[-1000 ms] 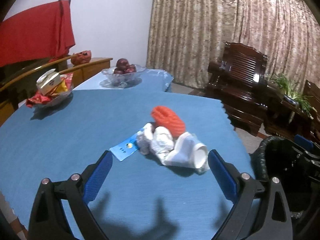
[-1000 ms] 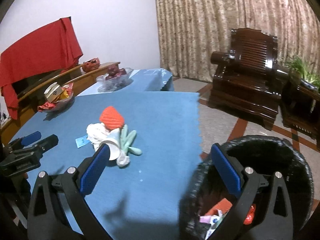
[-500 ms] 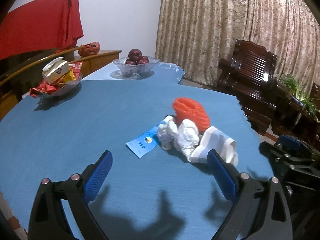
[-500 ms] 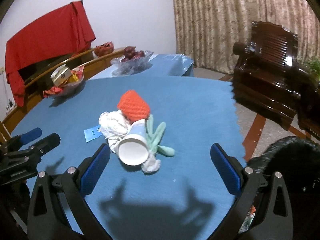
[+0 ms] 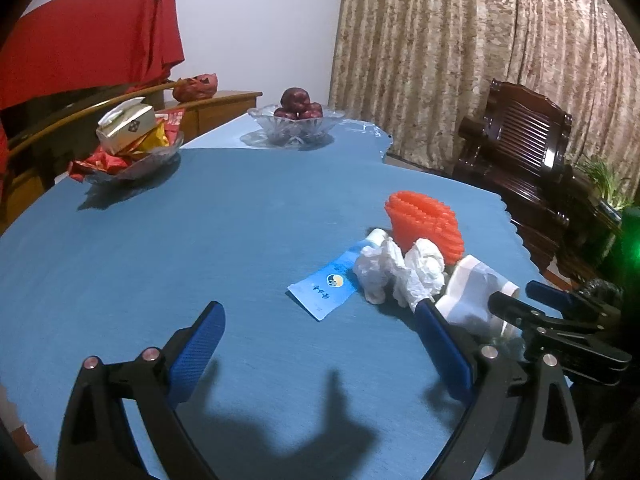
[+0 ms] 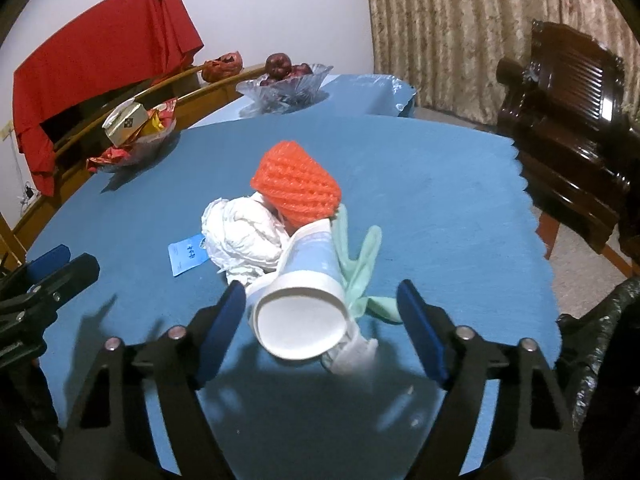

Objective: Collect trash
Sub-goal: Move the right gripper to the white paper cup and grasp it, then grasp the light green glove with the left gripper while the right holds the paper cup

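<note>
Right claw (image 6: 320, 312) spread around empty paper cup (image 6: 304, 320).

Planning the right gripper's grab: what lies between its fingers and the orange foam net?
In the right wrist view, the paper cup lies between the right gripper and the orange foam net.
</note>
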A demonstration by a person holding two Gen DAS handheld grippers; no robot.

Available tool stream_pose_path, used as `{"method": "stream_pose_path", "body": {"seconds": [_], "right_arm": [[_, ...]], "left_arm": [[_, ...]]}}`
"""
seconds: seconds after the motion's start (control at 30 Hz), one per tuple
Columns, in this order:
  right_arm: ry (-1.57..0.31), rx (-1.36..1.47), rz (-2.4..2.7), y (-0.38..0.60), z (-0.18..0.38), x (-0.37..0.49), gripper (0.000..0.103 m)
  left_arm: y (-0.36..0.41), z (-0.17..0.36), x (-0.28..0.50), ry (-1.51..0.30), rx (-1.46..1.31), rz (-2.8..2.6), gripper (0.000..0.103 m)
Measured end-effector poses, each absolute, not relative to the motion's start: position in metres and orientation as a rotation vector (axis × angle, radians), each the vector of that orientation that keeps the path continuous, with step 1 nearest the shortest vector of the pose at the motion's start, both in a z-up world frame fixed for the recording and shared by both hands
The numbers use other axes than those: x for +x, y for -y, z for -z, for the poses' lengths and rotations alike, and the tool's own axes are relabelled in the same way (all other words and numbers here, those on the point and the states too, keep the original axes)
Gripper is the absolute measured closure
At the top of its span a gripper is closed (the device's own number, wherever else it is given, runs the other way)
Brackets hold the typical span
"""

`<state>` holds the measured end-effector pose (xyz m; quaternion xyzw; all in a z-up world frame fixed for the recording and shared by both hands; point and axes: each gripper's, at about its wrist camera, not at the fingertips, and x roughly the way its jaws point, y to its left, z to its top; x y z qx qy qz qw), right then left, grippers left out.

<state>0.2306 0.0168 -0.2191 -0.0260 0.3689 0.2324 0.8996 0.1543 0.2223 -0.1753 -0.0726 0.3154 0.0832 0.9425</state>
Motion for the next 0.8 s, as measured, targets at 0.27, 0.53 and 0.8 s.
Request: {"method": "stream_pose_path", "body": {"seconds": [0.27,0.53,0.8], "right_arm": [[-0.762,-0.075,-0.549,-0.021,0.217,0.221,0.054],[-0.789,-0.141,-0.576,-0.024,0.229,0.194,0.054],[-0.861,-0.098,-0.602,-0.021,0.241,0.193,0.044]], "left_arm": [[-0.223,0.181,0.155,-0.655,-0.160,-0.169,0.010],[-0.226,0.190,0.150,-0.679,-0.172,-0.182,0.010],[-0.230,0.196,0.148,-0.694,-0.182,-0.190,0.010]]}}
